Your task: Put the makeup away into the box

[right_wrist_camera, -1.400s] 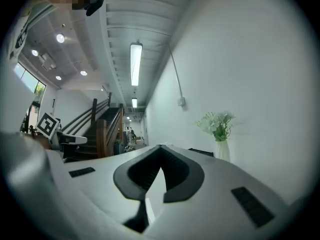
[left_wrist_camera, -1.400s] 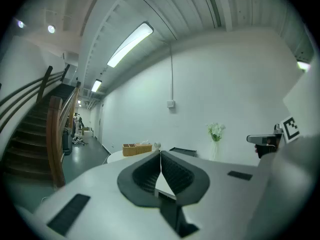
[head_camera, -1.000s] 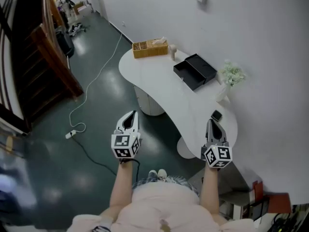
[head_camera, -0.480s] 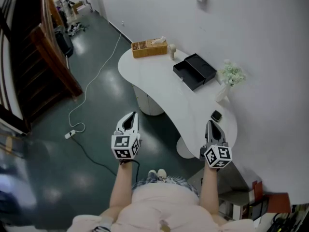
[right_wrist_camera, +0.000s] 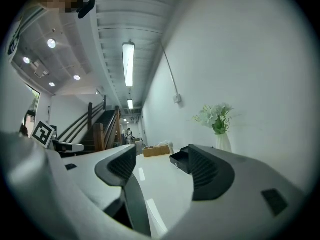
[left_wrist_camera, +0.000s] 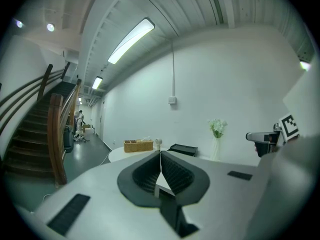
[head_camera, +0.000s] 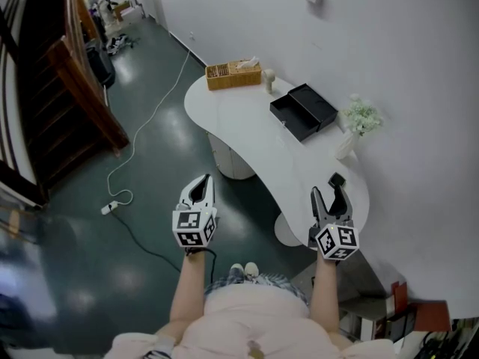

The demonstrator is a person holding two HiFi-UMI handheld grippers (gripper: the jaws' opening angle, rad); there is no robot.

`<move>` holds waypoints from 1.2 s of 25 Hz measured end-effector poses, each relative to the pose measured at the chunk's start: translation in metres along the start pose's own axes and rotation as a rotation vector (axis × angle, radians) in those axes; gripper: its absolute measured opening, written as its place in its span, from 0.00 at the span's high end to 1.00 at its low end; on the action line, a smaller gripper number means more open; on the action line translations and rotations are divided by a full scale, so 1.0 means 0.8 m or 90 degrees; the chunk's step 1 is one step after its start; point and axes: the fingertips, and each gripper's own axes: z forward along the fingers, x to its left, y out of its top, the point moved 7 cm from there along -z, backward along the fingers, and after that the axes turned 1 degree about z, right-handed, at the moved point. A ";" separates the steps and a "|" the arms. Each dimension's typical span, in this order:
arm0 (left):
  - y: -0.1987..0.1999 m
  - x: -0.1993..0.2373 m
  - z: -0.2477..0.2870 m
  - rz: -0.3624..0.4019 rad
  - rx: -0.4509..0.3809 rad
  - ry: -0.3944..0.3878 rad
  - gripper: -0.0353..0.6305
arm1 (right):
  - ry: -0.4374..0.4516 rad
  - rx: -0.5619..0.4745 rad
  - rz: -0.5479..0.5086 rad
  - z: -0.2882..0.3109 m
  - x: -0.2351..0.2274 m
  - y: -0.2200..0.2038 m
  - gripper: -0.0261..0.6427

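A black box [head_camera: 303,111] with its drawer pulled out stands on the white curved table [head_camera: 247,133] by the wall. A small pale bottle [head_camera: 269,79] stands to its left. A small dark flat item [head_camera: 336,178] lies near the table's near end, just beyond my right gripper [head_camera: 328,191]. That gripper's jaws are opening with nothing between them; its own view [right_wrist_camera: 162,166] looks level along the tabletop to the black box [right_wrist_camera: 179,160]. My left gripper [head_camera: 200,189] hangs shut and empty over the floor, left of the table; its own view [left_wrist_camera: 160,156] shows the jaws together.
A wooden tray box [head_camera: 233,74] sits at the table's far end. A white vase of flowers [head_camera: 358,118] stands by the wall, right of the black box. A cable [head_camera: 142,137] trails over the dark floor; a wooden staircase [head_camera: 67,73] rises at left.
The right gripper's jaws, shut in both earlier frames, now stand apart. Neither hand has shifted noticeably.
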 end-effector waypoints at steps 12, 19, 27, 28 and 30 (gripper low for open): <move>0.003 0.007 0.003 -0.002 -0.003 0.029 0.91 | 0.015 -0.005 0.010 0.023 -0.005 -0.002 0.24; -0.005 0.000 -0.001 0.000 -0.003 0.050 0.91 | 0.030 -0.007 0.014 0.033 -0.020 -0.005 0.24; -0.007 0.003 0.012 0.002 0.004 0.056 0.91 | 0.029 0.004 0.016 0.048 -0.027 -0.013 0.24; -0.007 0.004 0.017 0.002 0.006 0.055 0.91 | 0.027 0.004 0.017 0.051 -0.028 -0.013 0.24; -0.009 0.005 0.029 0.004 0.009 0.050 0.91 | 0.024 0.004 0.017 0.058 -0.032 -0.015 0.24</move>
